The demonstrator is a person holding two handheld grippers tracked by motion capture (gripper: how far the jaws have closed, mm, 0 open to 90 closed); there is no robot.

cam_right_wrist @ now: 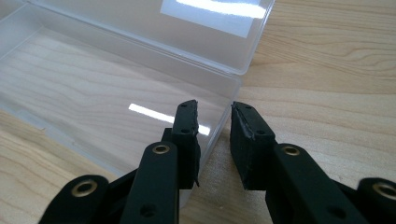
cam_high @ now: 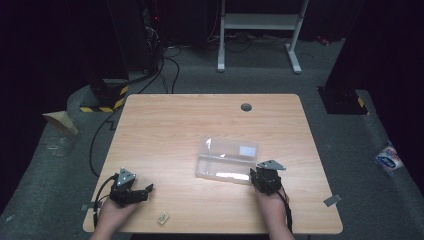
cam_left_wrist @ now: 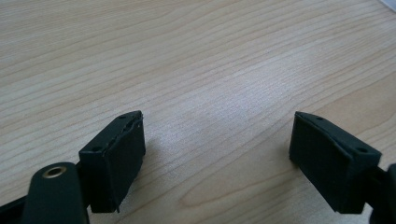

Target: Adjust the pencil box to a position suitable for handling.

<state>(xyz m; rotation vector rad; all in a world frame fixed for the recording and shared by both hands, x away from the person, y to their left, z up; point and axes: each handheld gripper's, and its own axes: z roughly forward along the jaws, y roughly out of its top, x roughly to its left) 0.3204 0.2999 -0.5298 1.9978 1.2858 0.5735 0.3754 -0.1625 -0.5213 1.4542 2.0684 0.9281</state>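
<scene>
Plastic is what we are dealing with: a clear, empty box (cam_high: pixel 227 160) with its hinged lid lying open behind it is sitting right of centre on the tabletop (cam_high: pixel 165 125). Our right tool (cam_right_wrist: pixel 212 122) is straddling the box's near right end wall, one jaw inside and one outside, with a narrow gap remaining, so we are not yet clamping the wall. In the high view that tool (cam_high: pixel 265 179) is sitting at the box's near right corner. Our left tool (cam_left_wrist: pixel 217 137) is resting wide open over bare wood, holding nothing; from above it (cam_high: pixel 136 192) is lying well apart from the box, near the front left edge. A small tan item (cam_high: pixel 163 217), too small to identify, is lying near the front edge. To grip well, we are judging that we should close gently, since thin clear plastic may flex or slip, and keep the wall centred between the pads.
</scene>
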